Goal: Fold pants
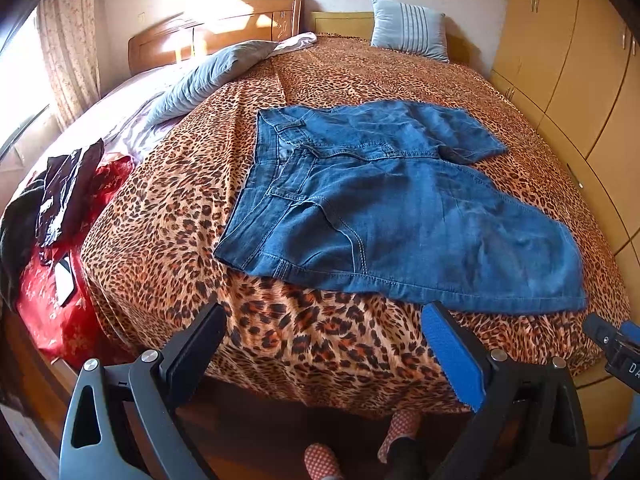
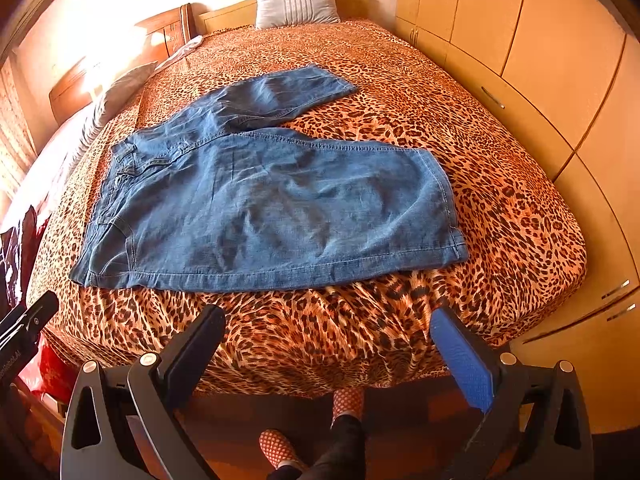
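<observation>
The pants (image 1: 384,200) lie spread across the middle of the left wrist frame, flat on the leopard-print bedspread (image 1: 168,216), waistband toward the left, one leg running to the lower right, the other angling off to the upper right. They're a soft, washed denim — thin-looking, creased, with pale stitching along the seams and a pocket seam curving near the waist. My read: light and floppy, no stiffness to speak of, so the cloth will sag and drape wherever it isn't held. The bedspread looks slick and rumpled at the near edge, so the pants may slide rather than stay put when dragged.

Both grippers hang short of the cloth, above the bed's near edge. The left gripper (image 1: 324,344) is spread wide, nothing between its fingers; the right gripper (image 2: 326,340) likewise gapes, holding nothing, its blue pad (image 2: 464,360) showing at lower right of the right wrist frame. Best holds, I'd judge, are the thick doubled edges: the waistband corner at centre left of the right wrist frame and the hem of the near leg at centre right, where the seam gives the pads something to bite.

A striped cushion (image 2: 296,0) sits at top centre, wooden wardrobe doors (image 2: 540,60) fill the right side, and red cloth (image 1: 68,280) lies at lower left of the left wrist frame.
</observation>
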The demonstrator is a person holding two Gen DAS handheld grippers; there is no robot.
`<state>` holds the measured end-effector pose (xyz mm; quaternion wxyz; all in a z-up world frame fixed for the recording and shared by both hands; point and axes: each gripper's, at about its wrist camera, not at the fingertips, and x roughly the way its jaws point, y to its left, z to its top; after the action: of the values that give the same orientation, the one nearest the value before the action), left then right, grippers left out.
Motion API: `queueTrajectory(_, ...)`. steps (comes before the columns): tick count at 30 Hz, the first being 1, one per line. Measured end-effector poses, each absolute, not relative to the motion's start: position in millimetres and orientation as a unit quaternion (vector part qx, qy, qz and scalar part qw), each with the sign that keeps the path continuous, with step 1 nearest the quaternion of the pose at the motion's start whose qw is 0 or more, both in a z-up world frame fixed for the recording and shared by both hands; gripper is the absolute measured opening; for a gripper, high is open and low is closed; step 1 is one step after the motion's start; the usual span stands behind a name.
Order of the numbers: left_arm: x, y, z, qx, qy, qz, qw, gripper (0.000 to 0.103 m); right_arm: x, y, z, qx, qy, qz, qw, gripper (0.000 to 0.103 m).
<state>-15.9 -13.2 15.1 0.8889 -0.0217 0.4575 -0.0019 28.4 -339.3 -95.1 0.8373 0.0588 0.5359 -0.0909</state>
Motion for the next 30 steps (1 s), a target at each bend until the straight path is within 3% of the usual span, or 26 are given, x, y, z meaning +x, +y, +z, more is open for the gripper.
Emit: queueTrajectory(30, 16.8, -35.3, -3.1, -0.012, 0.5, 0.032, 0.865, 0.099, 51.1, -357.9, -106.2, 0.064, 0.55, -0.075, 0.829, 0.103)
